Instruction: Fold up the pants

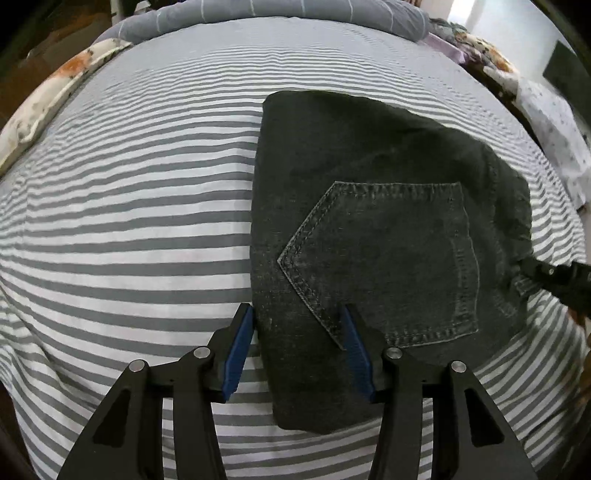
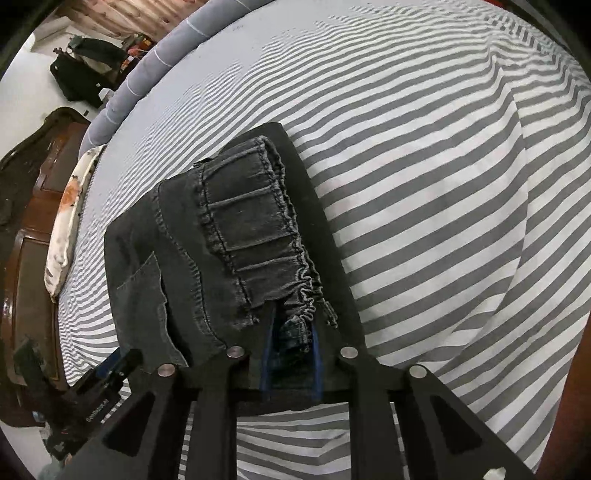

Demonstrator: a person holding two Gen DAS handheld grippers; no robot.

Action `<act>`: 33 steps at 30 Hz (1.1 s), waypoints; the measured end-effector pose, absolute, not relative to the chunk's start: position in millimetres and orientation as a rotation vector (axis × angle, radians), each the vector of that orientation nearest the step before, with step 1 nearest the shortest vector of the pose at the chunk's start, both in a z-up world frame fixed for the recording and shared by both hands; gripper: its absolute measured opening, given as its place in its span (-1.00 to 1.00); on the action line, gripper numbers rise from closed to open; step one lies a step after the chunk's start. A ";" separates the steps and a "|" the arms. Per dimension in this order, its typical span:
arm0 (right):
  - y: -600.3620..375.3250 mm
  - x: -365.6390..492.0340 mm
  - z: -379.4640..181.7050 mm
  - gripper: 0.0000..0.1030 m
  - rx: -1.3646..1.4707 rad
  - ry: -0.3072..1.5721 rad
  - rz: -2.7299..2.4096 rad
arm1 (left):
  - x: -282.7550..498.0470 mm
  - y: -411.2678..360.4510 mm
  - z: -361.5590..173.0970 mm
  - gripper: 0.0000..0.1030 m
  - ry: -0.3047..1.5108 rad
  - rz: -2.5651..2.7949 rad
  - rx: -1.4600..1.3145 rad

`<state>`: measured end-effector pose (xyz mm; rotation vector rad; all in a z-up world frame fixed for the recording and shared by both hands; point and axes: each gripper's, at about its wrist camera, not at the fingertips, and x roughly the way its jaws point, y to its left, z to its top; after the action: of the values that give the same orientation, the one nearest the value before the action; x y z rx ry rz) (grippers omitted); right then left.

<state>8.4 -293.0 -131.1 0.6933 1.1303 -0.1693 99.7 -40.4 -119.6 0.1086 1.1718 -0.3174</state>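
Dark grey denim pants lie folded into a compact block on the striped bed, back pocket facing up. My left gripper is open, straddling the block's left edge: one blue pad sits just off the cloth and the other rests over the pocket corner. My right gripper is shut on the gathered elastic waistband, with denim bunched between its blue pads. In the left wrist view, the right gripper shows as a black tip at the right edge of the pants.
The grey-and-white striped sheet covers the bed on all sides of the pants. A blue-grey rolled quilt lies along the far edge, and a floral pillow lies at the side. A dark wooden bed frame and a black bag are beyond it.
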 end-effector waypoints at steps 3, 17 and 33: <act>-300.6 4.4 -136.8 -0.28 0.700 1.132 -0.189 | 98.4 -45.3 -120.5 0.03 1.157 -0.309 0.147; -302.8 -0.3 -139.3 -0.04 0.676 1.124 -0.171 | 96.8 -41.1 -125.5 0.39 1.115 -0.284 0.177; -323.3 21.7 -138.6 -0.04 0.641 1.182 0.102 | 126.1 -6.5 -123.1 0.40 1.200 -0.445 -0.061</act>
<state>21.6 -323.3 -138.6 0.6413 1.1824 0.1020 126.1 -6.5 -123.1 -0.0607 1.2005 -0.4449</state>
